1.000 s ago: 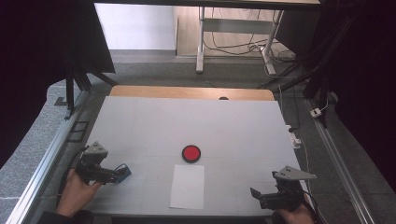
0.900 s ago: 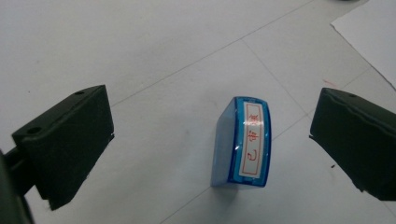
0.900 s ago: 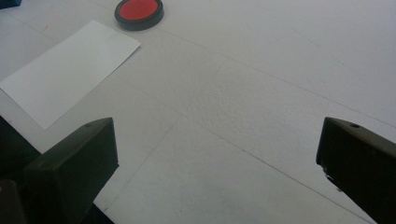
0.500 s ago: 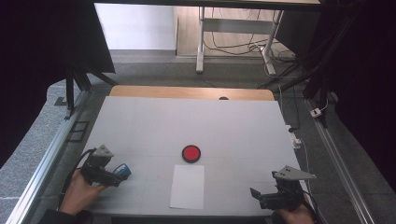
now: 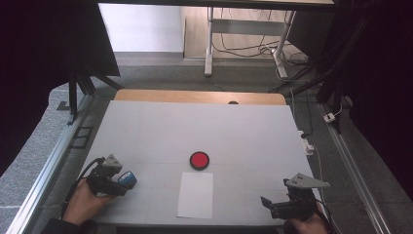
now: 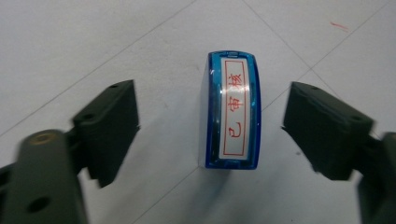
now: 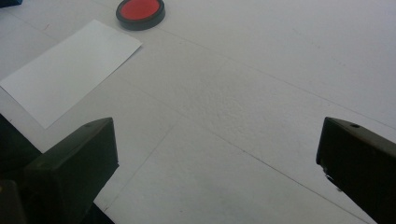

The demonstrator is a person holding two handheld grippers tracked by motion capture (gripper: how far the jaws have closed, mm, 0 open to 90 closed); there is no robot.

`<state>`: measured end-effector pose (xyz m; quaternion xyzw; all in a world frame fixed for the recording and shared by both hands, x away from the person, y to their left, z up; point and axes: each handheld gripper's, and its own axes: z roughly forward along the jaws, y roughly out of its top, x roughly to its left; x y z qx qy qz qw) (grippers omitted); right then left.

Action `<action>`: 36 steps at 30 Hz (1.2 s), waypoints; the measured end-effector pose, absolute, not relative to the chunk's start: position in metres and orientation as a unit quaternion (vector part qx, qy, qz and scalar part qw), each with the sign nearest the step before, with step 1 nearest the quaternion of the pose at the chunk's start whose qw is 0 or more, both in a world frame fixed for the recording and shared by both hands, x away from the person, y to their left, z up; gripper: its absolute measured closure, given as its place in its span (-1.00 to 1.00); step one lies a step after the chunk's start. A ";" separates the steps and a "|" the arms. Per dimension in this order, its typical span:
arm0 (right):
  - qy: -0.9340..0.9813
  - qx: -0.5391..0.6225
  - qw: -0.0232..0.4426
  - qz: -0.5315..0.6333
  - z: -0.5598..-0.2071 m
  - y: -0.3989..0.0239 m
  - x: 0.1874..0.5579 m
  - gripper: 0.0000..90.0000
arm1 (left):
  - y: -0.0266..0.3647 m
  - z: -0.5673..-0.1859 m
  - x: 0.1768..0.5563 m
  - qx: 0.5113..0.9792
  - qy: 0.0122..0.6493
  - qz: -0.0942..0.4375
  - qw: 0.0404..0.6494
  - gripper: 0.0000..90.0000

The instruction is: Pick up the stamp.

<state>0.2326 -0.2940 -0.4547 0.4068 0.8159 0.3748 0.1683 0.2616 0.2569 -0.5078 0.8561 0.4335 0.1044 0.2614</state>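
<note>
A blue stamp (image 6: 231, 112) with a white label and red characters lies on the white table (image 5: 195, 126) near its front left. My left gripper (image 6: 210, 109) has a jaw on each side of it. The jaws have just been closing, but a gap remains on both sides and the pads do not touch it. In the high view the left gripper (image 5: 122, 186) sits just left of the stamp (image 5: 129, 178). A round red ink pad (image 5: 199, 160) lies mid-table, with a white paper sheet (image 5: 196, 194) in front of it. My right gripper (image 5: 272, 204) rests at the front right, open and empty.
The right gripper view shows its own jaws (image 7: 217, 140) wide apart over bare table, the paper (image 7: 70, 70) and red pad (image 7: 140, 11) beyond. A wooden strip (image 5: 195, 96) borders the far edge. A metal rail (image 5: 48, 165) runs along the left; cables (image 5: 311, 146) hang at the right.
The left gripper has edged right, closer around the blue stamp. The right gripper, the red pad and the paper have stayed put.
</note>
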 end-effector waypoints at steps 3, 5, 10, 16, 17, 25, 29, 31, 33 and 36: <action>0.817 0.407 0.169 0.373 -0.455 -0.294 0.233 -1.00 | 0.258 -0.505 0.260 0.855 0.429 0.109 0.269 -0.24; 0.817 0.406 0.168 0.373 -0.455 -0.294 0.233 -1.00 | 0.259 -0.504 0.259 0.853 0.432 0.106 0.272 -0.13; 0.818 0.405 0.168 0.373 -0.454 -0.294 0.233 -1.00 | 0.259 -0.503 0.258 0.854 0.432 0.105 0.271 0.08; 0.818 0.404 0.168 0.374 -0.455 -0.294 0.233 -1.00 | 0.259 -0.502 0.257 0.857 0.424 0.103 0.272 0.33; 0.818 0.404 0.169 0.374 -0.455 -0.293 0.233 -1.00 | 0.259 -0.502 0.256 0.858 0.422 0.102 0.274 0.52; 0.818 0.402 0.168 0.374 -0.455 -0.293 0.233 -1.00 | 0.258 -0.501 0.256 0.859 0.419 0.106 0.274 0.55; 0.818 0.403 0.168 0.375 -0.455 -0.293 0.233 -1.00 | 0.258 -0.499 0.254 0.855 0.419 0.108 0.285 0.55; 0.818 0.403 0.168 0.375 -0.455 -0.293 0.233 -1.00 | 0.258 -0.498 0.254 0.855 0.418 0.109 0.286 0.55; 0.819 0.402 0.168 0.374 -0.455 -0.293 0.233 -1.00 | 0.258 -0.498 0.254 0.854 0.419 0.108 0.288 0.55; 0.819 0.402 0.168 0.374 -0.455 -0.294 0.233 -1.00 | 0.259 -0.496 0.254 0.849 0.425 0.109 0.295 0.55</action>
